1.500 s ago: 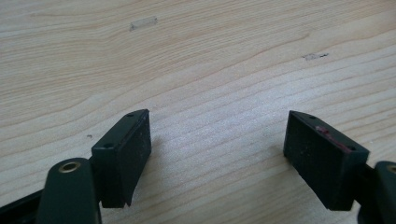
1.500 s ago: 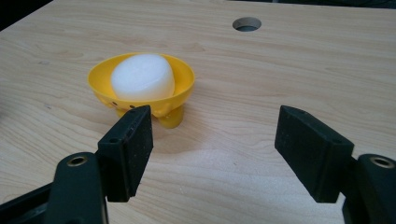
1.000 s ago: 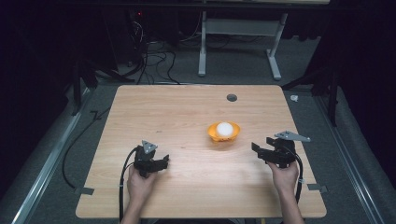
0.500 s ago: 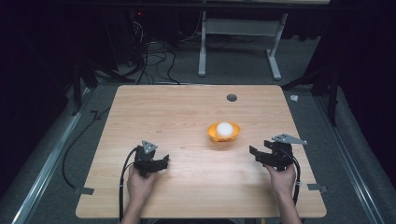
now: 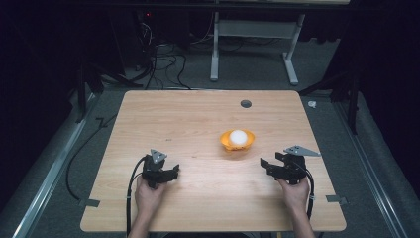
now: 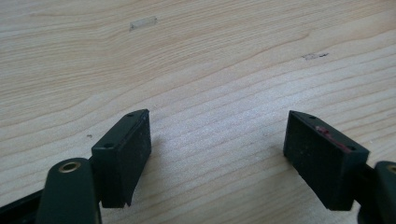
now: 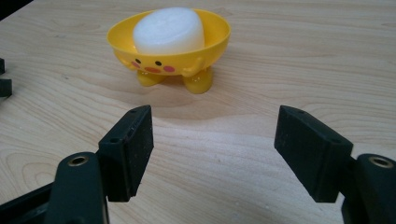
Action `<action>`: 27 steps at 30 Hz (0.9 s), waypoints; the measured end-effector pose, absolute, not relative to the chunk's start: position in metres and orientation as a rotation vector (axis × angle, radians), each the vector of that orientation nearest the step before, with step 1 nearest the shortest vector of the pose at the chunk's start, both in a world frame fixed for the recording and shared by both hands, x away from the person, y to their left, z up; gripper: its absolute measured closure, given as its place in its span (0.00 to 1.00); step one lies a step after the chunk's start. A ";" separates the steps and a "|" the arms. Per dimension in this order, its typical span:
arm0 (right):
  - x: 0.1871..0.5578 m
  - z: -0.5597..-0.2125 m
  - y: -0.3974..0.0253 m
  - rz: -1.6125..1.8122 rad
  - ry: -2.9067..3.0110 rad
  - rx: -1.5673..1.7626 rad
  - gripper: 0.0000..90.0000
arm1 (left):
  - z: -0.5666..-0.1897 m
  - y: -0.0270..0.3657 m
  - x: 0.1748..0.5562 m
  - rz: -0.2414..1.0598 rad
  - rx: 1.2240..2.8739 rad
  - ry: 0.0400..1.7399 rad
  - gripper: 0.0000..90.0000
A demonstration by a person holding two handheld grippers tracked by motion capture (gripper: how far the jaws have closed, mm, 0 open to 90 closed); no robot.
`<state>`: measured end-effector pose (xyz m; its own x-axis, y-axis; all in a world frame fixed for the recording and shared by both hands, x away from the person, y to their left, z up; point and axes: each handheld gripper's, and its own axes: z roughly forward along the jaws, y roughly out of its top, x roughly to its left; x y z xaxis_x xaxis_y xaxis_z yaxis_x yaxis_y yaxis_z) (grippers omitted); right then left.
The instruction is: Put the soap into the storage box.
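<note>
Wooden tabletop (image 5: pixel 198 124) carries a yellow soap dish (image 7: pixel 169 46) with white soap (image 7: pixel 169 30), centre-right; right tool (image 7: pixel 212 140), wide, approaches and must advance; left tool (image 6: pixel 217 154) wide.

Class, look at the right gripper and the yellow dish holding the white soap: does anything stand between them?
Nothing visible does. Only bare table lies between the open right gripper and the yellow dish with the white soap.

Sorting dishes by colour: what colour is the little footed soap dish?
Yellow, with a painted face with pink cheeks; the soap dish shows best in the right gripper view.
</note>
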<state>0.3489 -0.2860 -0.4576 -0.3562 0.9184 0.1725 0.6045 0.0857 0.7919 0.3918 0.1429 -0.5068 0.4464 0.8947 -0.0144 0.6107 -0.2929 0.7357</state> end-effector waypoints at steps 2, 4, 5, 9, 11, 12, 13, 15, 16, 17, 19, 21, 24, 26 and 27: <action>0.349 -0.459 -0.285 1.160 2.010 1.507 0.32 | -0.507 0.143 0.392 0.534 2.017 1.257 0.26; 0.349 -0.461 -0.283 1.158 2.015 1.507 0.32 | -0.507 0.143 0.392 0.534 2.018 1.257 0.26; 0.349 -0.461 -0.283 1.158 2.015 1.507 0.32 | -0.507 0.143 0.392 0.534 2.018 1.257 0.26; 0.348 -0.465 -0.279 1.165 2.030 1.510 0.32 | -0.507 0.143 0.392 0.534 2.018 1.257 0.26; 0.349 -0.466 -0.278 1.166 2.037 1.505 0.32 | -0.507 0.143 0.392 0.534 2.018 1.257 0.26; 0.349 -0.467 -0.277 1.165 2.042 1.506 0.32 | -0.507 0.143 0.392 0.534 2.018 1.257 0.26; 0.349 -0.467 -0.277 1.165 2.042 1.506 0.32 | -0.507 0.143 0.392 0.534 2.018 1.257 0.26; 0.349 -0.469 -0.274 1.166 2.049 1.508 0.33 | -0.507 0.143 0.392 0.533 2.019 1.256 0.26; 0.349 -0.470 -0.273 1.162 2.054 1.503 0.33 | -0.507 0.143 0.392 0.534 2.018 1.257 0.26; 0.349 -0.471 -0.272 1.154 2.060 1.502 0.33 | -0.507 0.143 0.392 0.534 2.018 1.257 0.26; 0.349 -0.472 -0.271 1.150 2.060 1.501 0.33 | -0.507 0.143 0.392 0.534 2.018 1.257 0.26; 0.349 -0.473 -0.269 1.144 2.066 1.502 0.33 | -0.507 0.143 0.392 0.533 2.019 1.256 0.26; 0.349 -0.476 -0.266 1.123 2.077 1.494 0.33 | -0.507 0.143 0.392 0.534 2.019 1.257 0.26; 0.350 -0.478 -0.263 1.101 2.087 1.490 0.33 | -0.507 0.143 0.392 0.534 2.019 1.257 0.26; 0.350 -0.479 -0.263 1.095 2.090 1.489 0.33 | -0.507 0.143 0.392 0.534 2.018 1.257 0.26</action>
